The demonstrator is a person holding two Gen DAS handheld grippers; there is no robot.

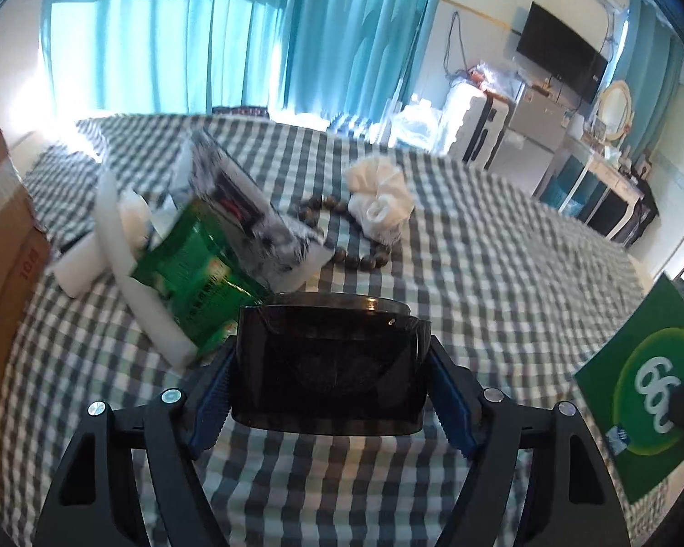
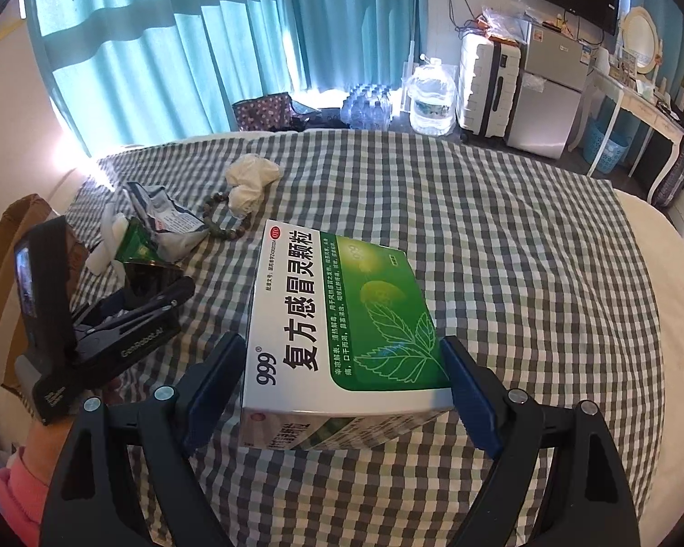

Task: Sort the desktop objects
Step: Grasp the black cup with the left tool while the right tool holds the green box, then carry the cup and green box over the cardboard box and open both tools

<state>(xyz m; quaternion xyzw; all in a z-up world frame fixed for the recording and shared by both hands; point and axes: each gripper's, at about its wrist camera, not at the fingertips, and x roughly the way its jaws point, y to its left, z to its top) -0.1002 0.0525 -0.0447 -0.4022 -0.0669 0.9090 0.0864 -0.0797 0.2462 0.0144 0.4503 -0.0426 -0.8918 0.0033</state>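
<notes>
So you've got a checked cloth (image 2: 501,228) spread over the whole surface, and everything sits on it. Biggest item is the green-and-white medicine box (image 2: 342,328), and your right claw (image 2: 342,392) has it clamped: both blue pads are pressed against its two sides near the close end, jaws standing wide because the box is wide. The box looks tilted, its far end pointing toward the middle of the cloth.

Your left claw (image 1: 328,392) is gripping a dark, glossy container (image 1: 328,364), pads tight on its left and right sides, again spread wide. It's just in front of the clutter pile.

That pile, on the left side of the cloth: a green foil packet (image 1: 196,282) leaning on white foam pieces (image 1: 114,237), with a crumpled black-and-white wrapper (image 1: 251,214) right behind it. Just beside that lies a brown bead bracelet (image 1: 342,237), and a scrunched white cloth bundle (image 1: 378,200) is touching the bracelet's far side. A cardboard box (image 1: 4,273) sits at the left edge.
</notes>
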